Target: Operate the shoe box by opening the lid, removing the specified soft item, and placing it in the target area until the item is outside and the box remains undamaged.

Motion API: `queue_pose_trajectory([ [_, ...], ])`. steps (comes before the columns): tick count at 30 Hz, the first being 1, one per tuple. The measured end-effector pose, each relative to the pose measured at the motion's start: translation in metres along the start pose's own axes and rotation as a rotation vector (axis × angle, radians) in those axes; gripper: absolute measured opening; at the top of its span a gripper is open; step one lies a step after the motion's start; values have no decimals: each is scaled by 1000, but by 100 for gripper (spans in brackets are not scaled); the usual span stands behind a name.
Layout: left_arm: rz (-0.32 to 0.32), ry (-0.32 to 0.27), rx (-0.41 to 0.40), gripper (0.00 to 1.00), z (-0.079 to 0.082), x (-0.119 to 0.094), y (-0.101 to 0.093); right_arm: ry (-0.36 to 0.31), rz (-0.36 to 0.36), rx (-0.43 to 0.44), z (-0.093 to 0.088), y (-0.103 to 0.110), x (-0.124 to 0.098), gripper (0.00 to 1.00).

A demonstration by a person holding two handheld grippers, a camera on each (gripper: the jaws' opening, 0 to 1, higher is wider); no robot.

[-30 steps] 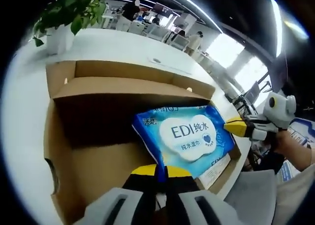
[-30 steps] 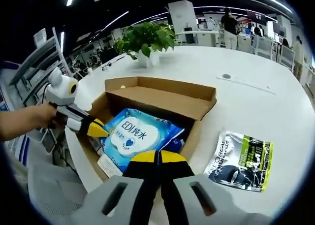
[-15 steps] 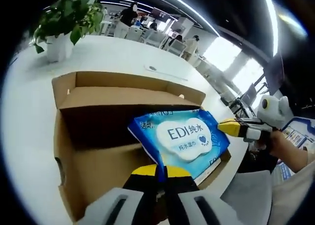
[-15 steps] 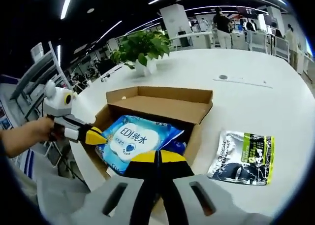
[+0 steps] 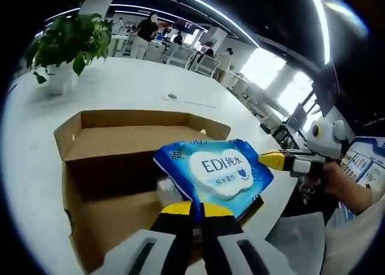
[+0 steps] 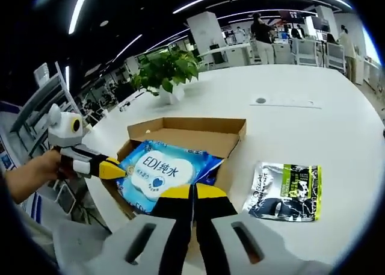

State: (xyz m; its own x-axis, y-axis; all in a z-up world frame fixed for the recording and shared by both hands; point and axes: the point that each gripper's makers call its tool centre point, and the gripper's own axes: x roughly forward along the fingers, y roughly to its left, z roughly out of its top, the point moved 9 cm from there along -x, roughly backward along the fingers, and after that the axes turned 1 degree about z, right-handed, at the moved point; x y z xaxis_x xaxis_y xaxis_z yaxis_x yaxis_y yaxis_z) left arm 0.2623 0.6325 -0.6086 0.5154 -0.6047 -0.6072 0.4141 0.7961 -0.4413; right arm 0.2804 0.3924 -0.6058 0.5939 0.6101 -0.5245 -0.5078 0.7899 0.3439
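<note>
The box (image 5: 114, 166) sits open on the white counter (image 5: 120, 85), its lid folded back behind it. The blue wipes pack (image 5: 213, 173), marked "EDI" on a white label, is raised above the box's near end, tilted, with its lower part over the box rim.

In the left gripper view, the left claw (image 5: 197, 210) is clenched on the pack's near corner, its yellow-tipped jaws pressed together over the blue wrapper. The right claw (image 5: 272, 159) comes in from the right side of that view, held by a hand (image 5: 328, 177); its yellow tip touches the pack's far edge.

In the right gripper view, the right claw (image 6: 194, 194) is clenched on the corner of the pack (image 6: 159, 173) nearest the camera, jaws together on the wrapper. The left claw (image 6: 111, 168) enters from the left, held by a hand (image 6: 33, 176), its yellow tip at the pack's opposite edge. The pack hangs between the two claws, over the box (image 6: 192, 139).

A dark and green sachet (image 6: 283, 191) lies flat on the counter (image 6: 289, 124) just beside the box, apart from it. A potted plant (image 6: 165, 73) stands on the counter well behind the box. People stand and sit among desks in the far background.
</note>
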Motion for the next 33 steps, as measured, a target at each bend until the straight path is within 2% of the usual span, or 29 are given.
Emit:
queue_pose_trajectory([
  [11,-35,0,33,2,12,21,-21,-34,-60,57,3,-22,-26,0],
  [33,-91,17,121,2,31,70,-77,-73,-153,148,2,-74,-72,0],
])
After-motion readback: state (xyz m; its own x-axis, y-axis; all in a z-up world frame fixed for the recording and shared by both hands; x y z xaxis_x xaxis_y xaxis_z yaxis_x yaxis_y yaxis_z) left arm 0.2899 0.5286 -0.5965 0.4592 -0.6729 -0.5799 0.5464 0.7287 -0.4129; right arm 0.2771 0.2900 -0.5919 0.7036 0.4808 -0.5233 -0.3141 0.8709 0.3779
